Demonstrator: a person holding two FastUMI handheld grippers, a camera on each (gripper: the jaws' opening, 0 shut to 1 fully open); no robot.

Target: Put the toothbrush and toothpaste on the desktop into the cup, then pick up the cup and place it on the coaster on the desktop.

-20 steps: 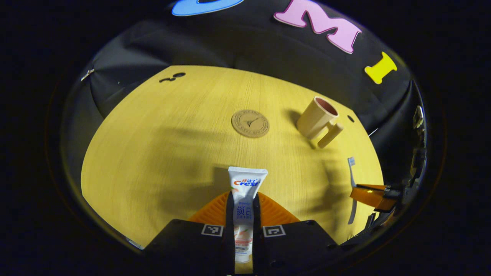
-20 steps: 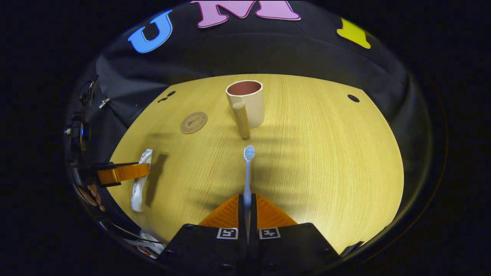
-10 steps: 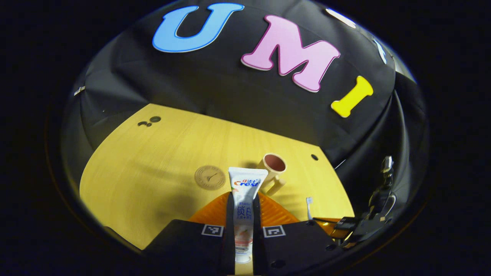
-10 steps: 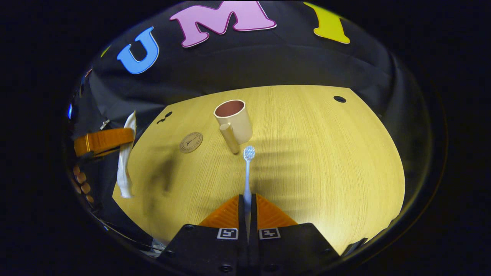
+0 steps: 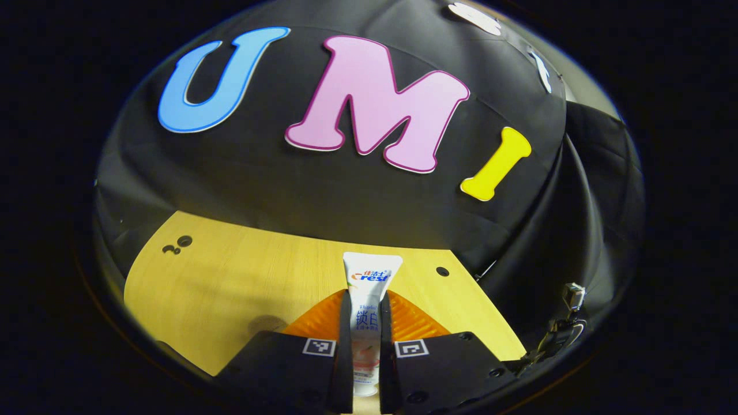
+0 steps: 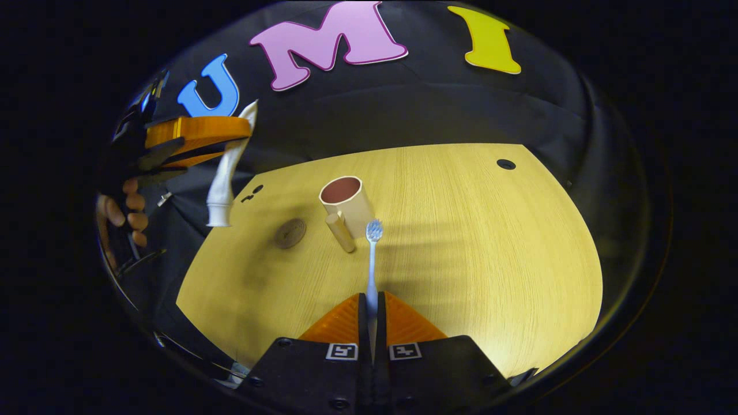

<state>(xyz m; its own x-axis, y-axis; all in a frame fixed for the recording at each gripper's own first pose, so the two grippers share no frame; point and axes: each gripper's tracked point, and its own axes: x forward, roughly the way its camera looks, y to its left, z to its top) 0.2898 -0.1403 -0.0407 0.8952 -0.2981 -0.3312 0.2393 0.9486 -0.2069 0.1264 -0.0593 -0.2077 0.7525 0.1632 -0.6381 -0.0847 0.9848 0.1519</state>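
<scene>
Clamped between both fingers of the left tool (image 5: 364,323), the toothpaste (image 5: 369,288) is held high above the counter (image 6: 490,242). The toothbrush (image 6: 372,259) is pinched by the closed right tool (image 6: 372,314), its head just beside the cup (image 6: 346,199). The coaster (image 6: 289,233) lies near the cup.
</scene>
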